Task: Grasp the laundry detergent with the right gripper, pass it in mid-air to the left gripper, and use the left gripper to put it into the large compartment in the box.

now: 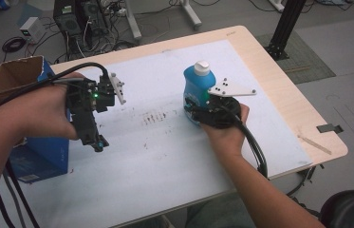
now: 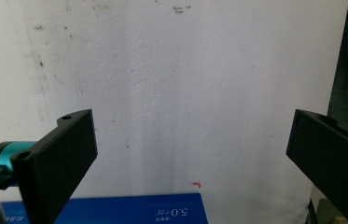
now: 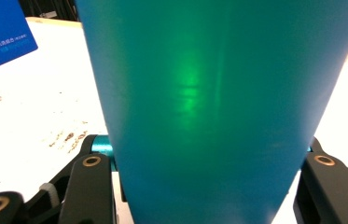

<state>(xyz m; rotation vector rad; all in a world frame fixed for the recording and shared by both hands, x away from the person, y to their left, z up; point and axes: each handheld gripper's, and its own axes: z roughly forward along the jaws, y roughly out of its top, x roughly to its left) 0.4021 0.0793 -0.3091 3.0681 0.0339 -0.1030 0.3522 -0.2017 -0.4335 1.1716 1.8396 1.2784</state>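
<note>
The blue bottle [image 1: 197,90] with its white cap [image 1: 202,68] stands upright on the white mat [image 1: 165,156], toward the right of the table's middle, and the right gripper [image 1: 194,110] is clamped on its lower body from the person's side; in the right gripper view the bottle's blue-green wall [image 3: 218,107] rises between the two black jaws, which bear against it on either flank. The grip sits low on the body, probably because the wider lower section gives the pads a firmer seat than the narrow neck, and it keeps the cap clear of the tool. The bottle's base appears to rest on the mat, though the contact is hidden behind the gripper, so a lift cannot be confirmed. The right hand [image 1: 227,133] wraps the gripper body from behind, with the cable trailing back along the forearm, out of the working area. The left gripper [image 1: 99,142] is held above the mat's left part, well apart from the bottle, its jaws spread wide with nothing between them; the left gripper view looks down past them onto bare mat. It is judged to be on standby, ready to assist once the bottle is raised. Just beside the left hand [image 1: 41,111], at the table's left edge, stands an open blue cardboard box [image 1: 41,156], a likely destination for the bottle, which would explain the left tool waiting near it
</note>
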